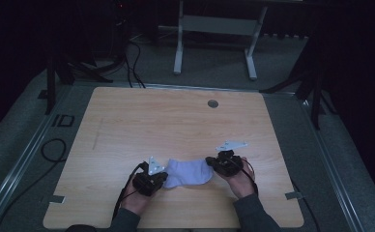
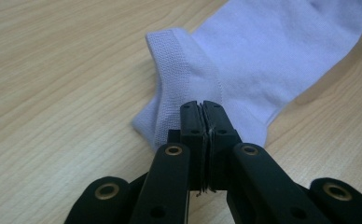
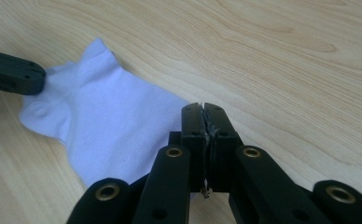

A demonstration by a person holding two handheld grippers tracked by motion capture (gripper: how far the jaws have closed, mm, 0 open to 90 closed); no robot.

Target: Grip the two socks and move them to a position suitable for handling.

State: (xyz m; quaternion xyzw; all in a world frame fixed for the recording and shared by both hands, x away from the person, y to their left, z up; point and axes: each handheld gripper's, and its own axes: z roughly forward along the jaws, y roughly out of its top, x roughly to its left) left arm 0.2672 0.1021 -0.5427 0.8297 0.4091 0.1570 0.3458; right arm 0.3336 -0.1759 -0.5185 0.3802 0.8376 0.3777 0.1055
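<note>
Small pale lilac knit sock (image 1: 188, 173) lies flat near front edge of light wooden table (image 1: 176, 121). Left gripper (image 2: 202, 108) clenched on ribbed cuff end; right gripper (image 3: 202, 109) clenched on toe end. Step, by my reading: both-ends grasp done. Next likely calls for even lift or fold, keeping fabric taut.

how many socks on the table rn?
1. A white sock lies flat near the table's front edge, its ends pinched by the left gripper and right gripper. Nothing suggests a second one underneath.
</note>
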